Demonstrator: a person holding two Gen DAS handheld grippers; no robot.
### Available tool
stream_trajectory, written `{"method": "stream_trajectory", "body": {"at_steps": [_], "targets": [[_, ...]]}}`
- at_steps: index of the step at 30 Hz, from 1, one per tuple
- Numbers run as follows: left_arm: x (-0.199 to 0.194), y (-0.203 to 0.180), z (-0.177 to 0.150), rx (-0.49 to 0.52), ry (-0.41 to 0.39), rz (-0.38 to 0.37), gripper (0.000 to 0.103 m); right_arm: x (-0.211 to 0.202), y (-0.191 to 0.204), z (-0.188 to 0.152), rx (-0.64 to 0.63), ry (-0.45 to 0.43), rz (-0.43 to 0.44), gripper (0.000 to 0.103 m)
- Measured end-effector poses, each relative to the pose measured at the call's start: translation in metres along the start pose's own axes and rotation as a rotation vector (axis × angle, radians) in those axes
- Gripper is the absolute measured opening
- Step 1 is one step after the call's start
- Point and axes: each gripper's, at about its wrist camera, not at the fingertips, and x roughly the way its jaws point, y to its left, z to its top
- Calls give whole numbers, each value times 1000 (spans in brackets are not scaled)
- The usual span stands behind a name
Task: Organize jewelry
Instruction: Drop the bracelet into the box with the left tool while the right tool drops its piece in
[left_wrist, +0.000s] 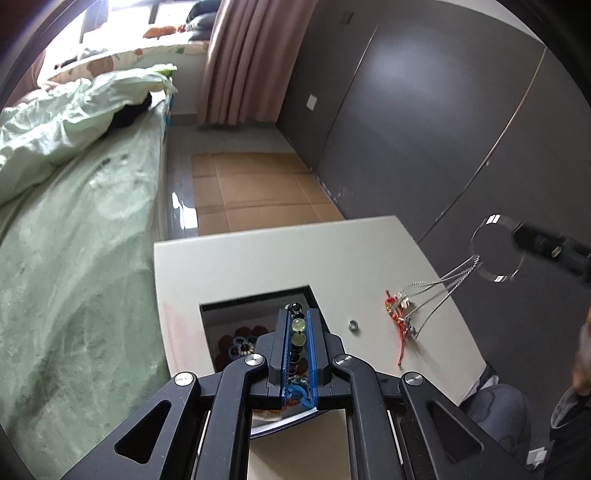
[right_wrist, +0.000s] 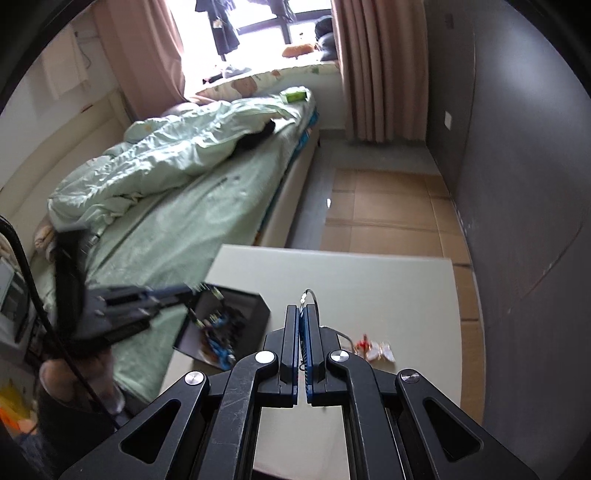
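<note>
My left gripper (left_wrist: 298, 314) is shut on a bead bracelet (left_wrist: 298, 326) of dark and pale green beads with a blue tassel. It hovers over an open black jewelry box (left_wrist: 258, 295) holding other beaded pieces. At the right, my right gripper (left_wrist: 517, 236) is shut on a silver bangle (left_wrist: 495, 254) lifted above the table. Silver chains (left_wrist: 436, 291) hang from the bangle down to a tangle with red cord (left_wrist: 400, 314). In the right wrist view my right gripper (right_wrist: 301, 308) pinches the bangle's thin wire (right_wrist: 312, 293); the left gripper (right_wrist: 199, 290) is over the box (right_wrist: 255, 306).
A small silver ring (left_wrist: 353, 325) lies on the white table (left_wrist: 258, 254) between box and tangle. A bed with a green quilt (left_wrist: 74, 221) runs along the left. Dark wardrobe doors (left_wrist: 443, 129) stand to the right, and cardboard (left_wrist: 258, 188) covers the floor beyond.
</note>
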Motion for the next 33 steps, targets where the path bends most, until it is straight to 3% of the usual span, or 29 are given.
{"method": "stream_trajectory", "body": {"at_steps": [2,4,5,6,26,33], "targets": [[3,5,0,-31,23,-10,12,-5,9,8,-14,-14,2,3],[0,10,1,-50,16,0,40,-8,18,15,-29,-27,6,3],[-4,12,1,-57,-1,-2,68,-10,23,20,-38,-33,7,3],[-9,14,2,-67,-24,-12,79,-12,29,24,-47,-39,7,3],[-65,48,5,-184,-203,-37,79,-75,76,71,-148,-158,-53,3],[-81,64,3,-229,-242,-33,79,-48,93,68,-165,-105,-14,3]]}}
